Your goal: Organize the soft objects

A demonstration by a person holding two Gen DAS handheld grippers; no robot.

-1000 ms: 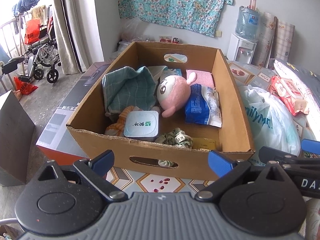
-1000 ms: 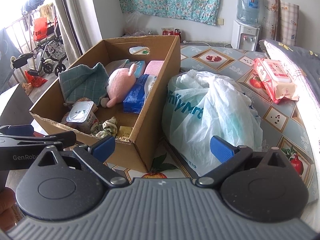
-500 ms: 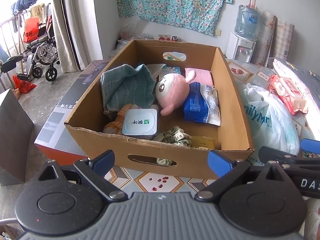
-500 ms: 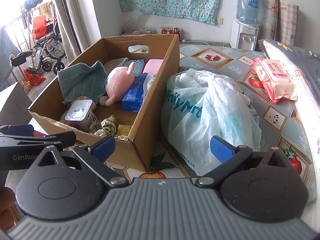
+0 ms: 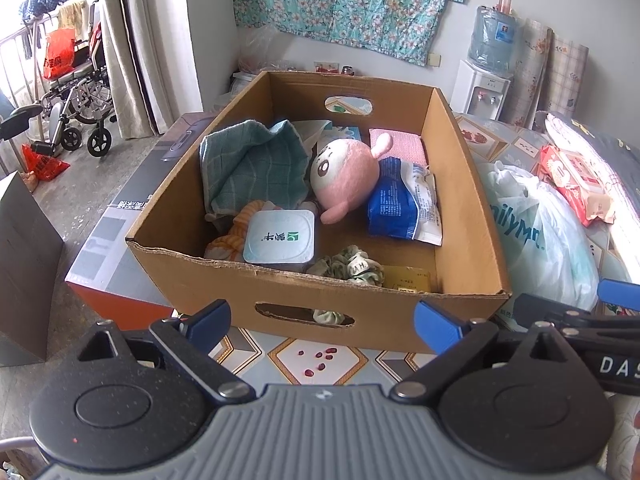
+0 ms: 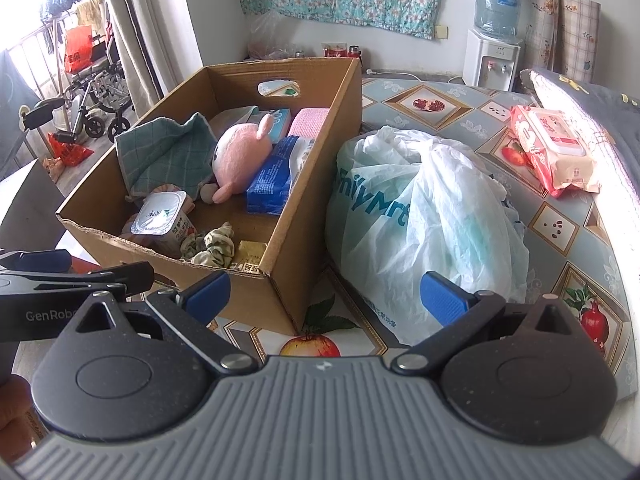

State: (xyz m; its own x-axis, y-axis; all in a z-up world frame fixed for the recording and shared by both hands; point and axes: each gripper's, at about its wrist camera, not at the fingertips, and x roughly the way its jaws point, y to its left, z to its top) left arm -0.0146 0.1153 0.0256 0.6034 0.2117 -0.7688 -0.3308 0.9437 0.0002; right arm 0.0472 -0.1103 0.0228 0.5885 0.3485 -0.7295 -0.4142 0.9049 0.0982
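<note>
An open cardboard box (image 5: 472, 200) (image 6: 316, 184) stands on the patterned table. Inside lie a teal checked towel (image 5: 252, 164) (image 6: 168, 160), a pink plush toy (image 5: 346, 178) (image 6: 240, 156), a blue-white soft pack (image 5: 404, 204) (image 6: 276, 176), a pink cloth (image 5: 396, 146) (image 6: 310, 120), a yoghurt cup (image 5: 280, 236) (image 6: 160, 214) and a green scrunchie (image 5: 352, 266) (image 6: 210, 246). My left gripper (image 5: 324, 320) hangs open just in front of the box's near wall, empty. My right gripper (image 6: 324, 294) is open and empty, between the box corner and a white plastic bag (image 6: 424, 224) (image 5: 536, 232).
A pack of wet wipes (image 6: 554, 148) (image 5: 576, 180) lies at the table's far right by a dark pillow (image 6: 580, 92). A flat boxed item (image 5: 120, 240) sits left of the cardboard box, with a wheelchair (image 5: 76, 108) beyond. A water dispenser (image 6: 494, 40) stands at the back wall.
Both grippers have drifted slightly, so the box sits a little lower and nearer in view. Both stay open and empty; nothing in the box has moved.
</note>
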